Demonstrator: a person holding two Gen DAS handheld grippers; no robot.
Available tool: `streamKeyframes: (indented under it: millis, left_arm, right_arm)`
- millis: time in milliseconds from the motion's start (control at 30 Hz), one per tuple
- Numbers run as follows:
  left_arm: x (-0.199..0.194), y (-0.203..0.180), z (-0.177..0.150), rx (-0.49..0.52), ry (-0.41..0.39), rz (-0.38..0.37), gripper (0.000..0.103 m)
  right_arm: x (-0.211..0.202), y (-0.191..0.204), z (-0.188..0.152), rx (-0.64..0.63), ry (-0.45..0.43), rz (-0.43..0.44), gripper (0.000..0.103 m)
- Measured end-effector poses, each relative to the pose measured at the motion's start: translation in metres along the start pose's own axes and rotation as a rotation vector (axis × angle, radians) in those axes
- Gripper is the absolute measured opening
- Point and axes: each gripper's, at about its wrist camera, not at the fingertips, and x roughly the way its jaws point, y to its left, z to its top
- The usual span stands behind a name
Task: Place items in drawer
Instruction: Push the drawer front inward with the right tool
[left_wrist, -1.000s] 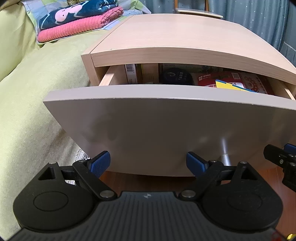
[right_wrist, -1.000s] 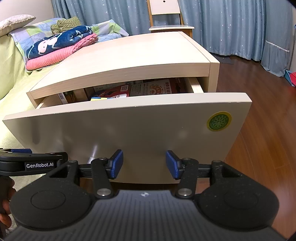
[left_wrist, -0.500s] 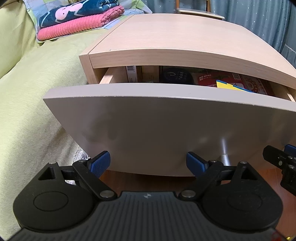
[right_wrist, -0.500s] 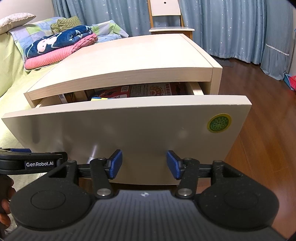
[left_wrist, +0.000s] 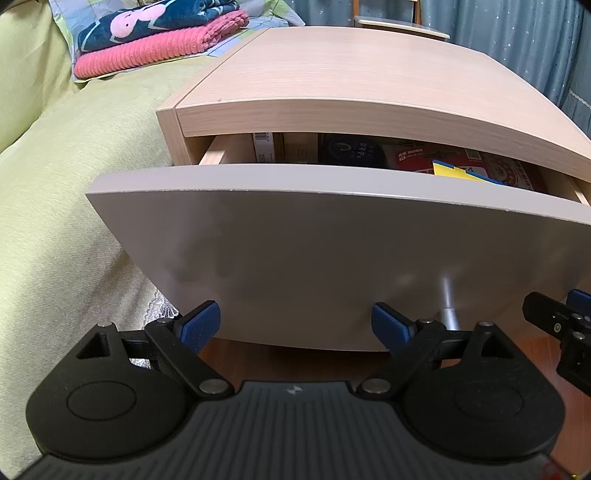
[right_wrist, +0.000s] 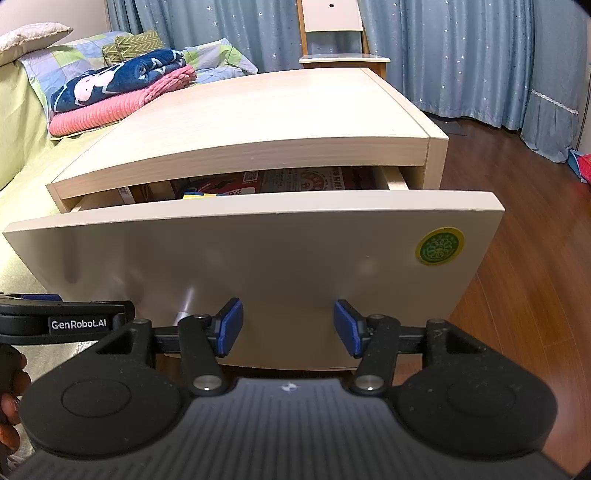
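While both grippers sit low before the drawer front (left_wrist: 332, 258), the panel lies straight ahead of each and just beyond the fingertips, its long axis running crosswise to both sets of fingers. Left gripper (left_wrist: 295, 326): jaws spread wide, nothing between the blue pads (left_wrist: 201, 323). Right gripper (right_wrist: 288, 330): also spread and empty, with a narrower gap. Neither looks to be touching the panel, though the lower edge is very close and contact cannot be ruled out.

Drawer stands part open under the nightstand top (right_wrist: 240, 122). Items already lie inside, above and ahead of the fingers: a red printed box (left_wrist: 480, 164), a yellow-and-blue card (left_wrist: 454, 171) on it, a dark round object (left_wrist: 349, 151) and a barcoded box (left_wrist: 264, 146) toward the left side.

The right gripper shows at the far right edge of the left view, so the two are side by side and about equally near. Judgement: with the goods stowed, closing comes next, a straight push forward square to the panel.

Against the frames of a second ago, the opening is narrower and less of the contents shows in the right view; both grippers' spread is unchanged.
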Motion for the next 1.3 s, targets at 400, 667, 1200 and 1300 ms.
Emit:
streamKeyframes:
  millis: [400, 667, 1200, 1300]
  left_arm:
    - [0.0016, 0.0021, 0.0021, -0.002, 0.002, -0.004, 0.091]
    - [0.0025, 0.0032, 0.0043, -0.001, 0.001, -0.004, 0.091]
    - [0.0028, 0.0072, 0.0069, 0.001, -0.002, -0.014, 0.09]
    - [0.0031, 0.0086, 0.0078, 0.001, -0.002, -0.017, 0.09]
  right_arm:
    - [0.0018, 0.0011, 0.0019, -0.012, -0.004, -0.005, 0.053]
    - [0.0028, -0.0003, 0.0035, -0.014, -0.008, -0.006, 0.054]
    - [0.0095, 0.0033, 0.0049, -0.005, -0.013, -0.006, 0.055]
    - [0.0098, 0.0035, 0.0047, -0.004, -0.015, -0.006, 0.055]
